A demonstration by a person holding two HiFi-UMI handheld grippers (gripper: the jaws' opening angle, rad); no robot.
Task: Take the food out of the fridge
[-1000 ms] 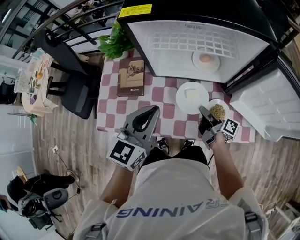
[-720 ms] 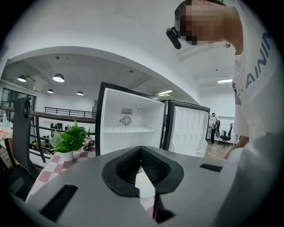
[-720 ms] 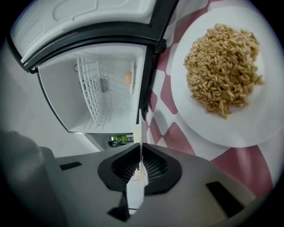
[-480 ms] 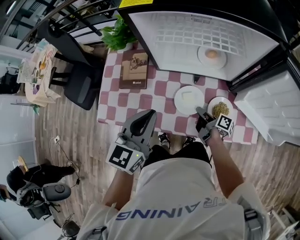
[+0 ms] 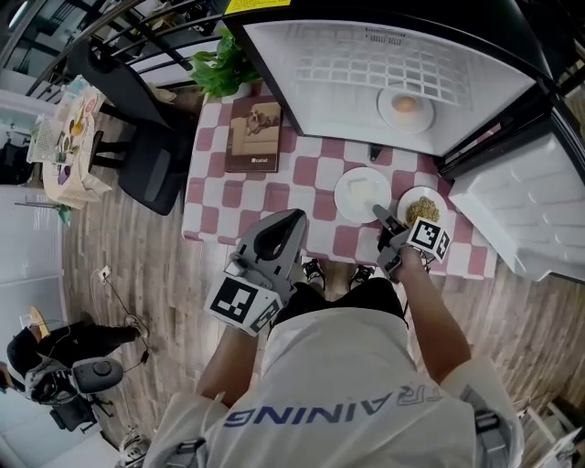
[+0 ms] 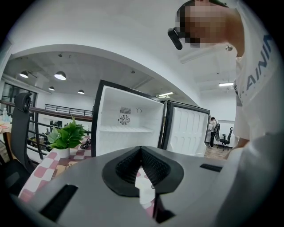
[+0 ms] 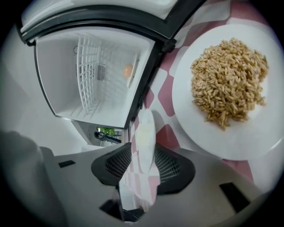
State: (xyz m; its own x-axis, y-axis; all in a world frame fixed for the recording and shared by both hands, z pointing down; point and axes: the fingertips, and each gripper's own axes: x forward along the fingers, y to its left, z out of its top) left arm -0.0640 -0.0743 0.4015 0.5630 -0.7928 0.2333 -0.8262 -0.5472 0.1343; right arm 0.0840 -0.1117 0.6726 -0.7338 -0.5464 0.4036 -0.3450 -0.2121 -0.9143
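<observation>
The right tongs stood with jaws apart, having just been opening, and pressed on nothing. The slab plate, a white plate bearing a pale slab, lay in line with the gap, and whether its rim reached between the pads could not be told. The left tongs were closed, pads meeting, with nothing in them. The right arm was stretched forward over the near edge of the counter. Its tongs were tipped slightly down, rolled onto their side, and low over the cloth between the slab plate and the grain plate, a white plate of brown grain. The left hand was held back near the person's body, its tongs pointing about level toward the fridge. Both of those plates sat on the counter, outside the fridge. A third plate, white and carrying a small round orange item, stood inside the fridge, whose door hung open at the right. As to writing, the shirt showed the letters "RAINING". The yellow label on the fridge top and the caption on a brown book with a dog picture were too small to read. The counter wore a pink-and-white checked cloth. A potted plant stood at its far corner and a black chair beside it, on a wood plank floor. Round ceiling lamps lit the room.
</observation>
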